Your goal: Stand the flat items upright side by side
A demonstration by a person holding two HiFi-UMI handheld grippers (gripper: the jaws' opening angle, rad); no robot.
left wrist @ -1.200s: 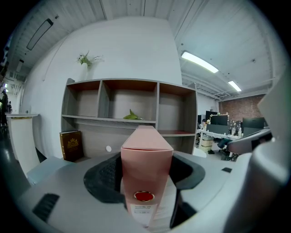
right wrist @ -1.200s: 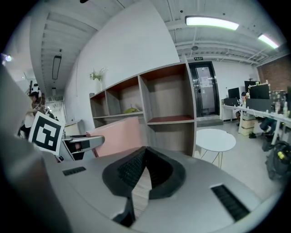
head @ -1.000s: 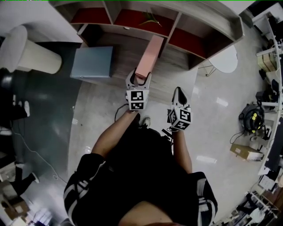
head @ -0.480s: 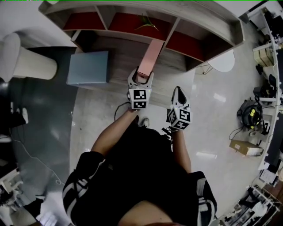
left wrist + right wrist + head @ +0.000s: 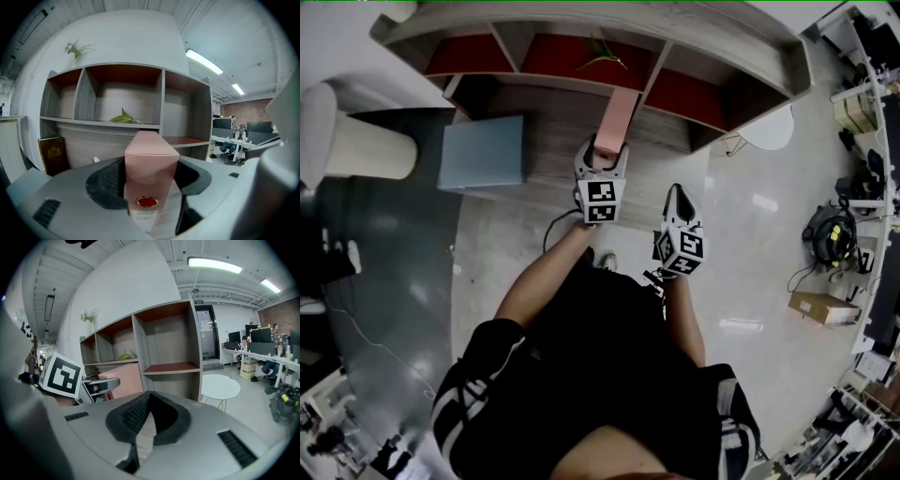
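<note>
Left tongs (image 5: 149, 182) stand wide, clamped on the pink box (image 5: 150, 152) over the shelf ledge (image 5: 558, 131). Right tongs (image 5: 146, 420) are shut, empty. I'd tip the box upright, seat it squarely beside the book (image 5: 52, 153), and let go only once it's steady.

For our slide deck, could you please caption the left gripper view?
Left gripper holds a pink box toward a wooden shelf unit with a green leaf.
</note>
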